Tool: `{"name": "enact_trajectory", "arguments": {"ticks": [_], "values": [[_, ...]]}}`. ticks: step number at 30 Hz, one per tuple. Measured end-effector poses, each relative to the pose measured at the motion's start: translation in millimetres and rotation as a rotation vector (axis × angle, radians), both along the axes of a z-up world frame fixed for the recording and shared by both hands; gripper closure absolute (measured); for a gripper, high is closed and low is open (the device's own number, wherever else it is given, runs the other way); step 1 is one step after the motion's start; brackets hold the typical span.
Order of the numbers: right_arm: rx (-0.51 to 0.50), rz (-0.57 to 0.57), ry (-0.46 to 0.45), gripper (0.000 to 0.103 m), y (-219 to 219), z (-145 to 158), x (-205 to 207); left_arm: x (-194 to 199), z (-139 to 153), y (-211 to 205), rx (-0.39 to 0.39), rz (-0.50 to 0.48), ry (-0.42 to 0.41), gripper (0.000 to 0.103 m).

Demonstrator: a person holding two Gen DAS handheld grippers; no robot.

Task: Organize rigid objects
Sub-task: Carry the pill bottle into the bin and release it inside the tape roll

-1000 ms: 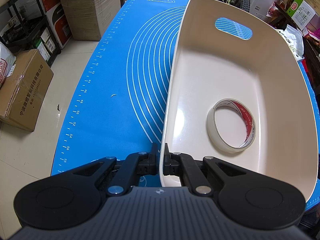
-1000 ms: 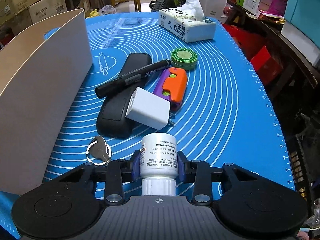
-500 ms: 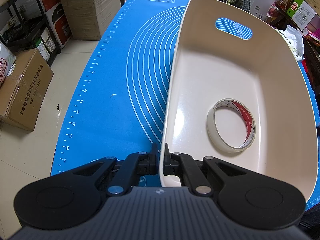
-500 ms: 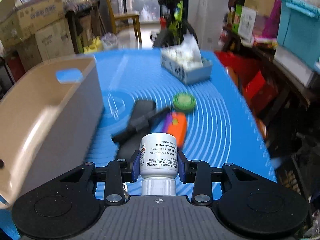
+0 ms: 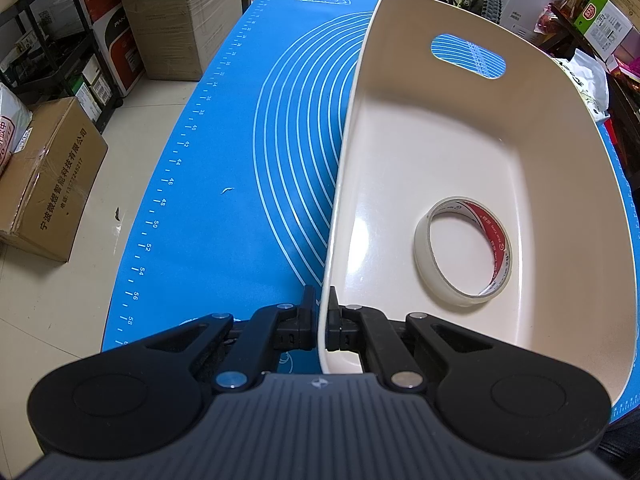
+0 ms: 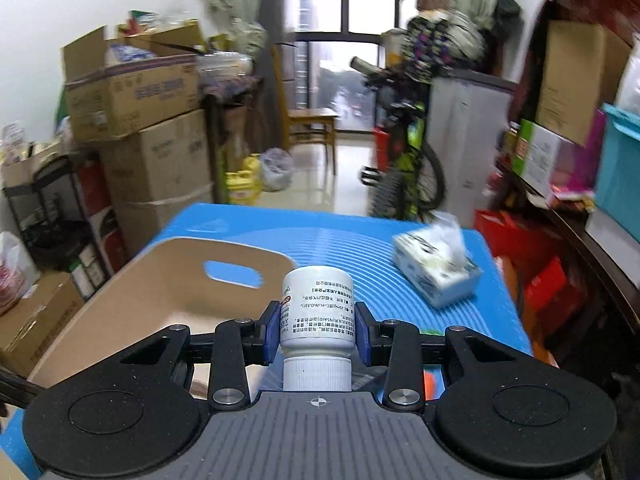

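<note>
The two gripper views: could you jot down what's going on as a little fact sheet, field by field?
surface: blue mat on a table
bin: cream bin with a handle slot, standing on the mat
bin contents: one tape roll on the bin floor
left gripper: shut on the bin's near rim, one finger inside, one outside
right gripper: shut on a white bottle, held above the mat, cap toward the camera
bottle position: right of the bin, not yet inside it
also on the mat: tissue box, far right
</note>
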State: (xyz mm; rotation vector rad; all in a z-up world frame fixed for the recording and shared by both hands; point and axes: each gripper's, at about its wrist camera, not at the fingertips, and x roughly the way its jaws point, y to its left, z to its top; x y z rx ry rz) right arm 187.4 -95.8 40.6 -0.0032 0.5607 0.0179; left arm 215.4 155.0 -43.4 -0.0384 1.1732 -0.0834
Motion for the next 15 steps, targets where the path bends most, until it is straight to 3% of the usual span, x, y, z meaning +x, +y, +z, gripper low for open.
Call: {"name": "enact_trajectory", "arguments": {"ticks": [7,15], "values": [[-0.023,0.112,0.011,0.058,50.6,0.2,20.8,0.2,0.2,0.0,0.001,0.000,0.000,0.099],[0.006,0.123,0.112,0.058,86.0,-27.2,42.2,0.6,0.1,-0.4,0.001,0.000,0.000,0.099]]}}
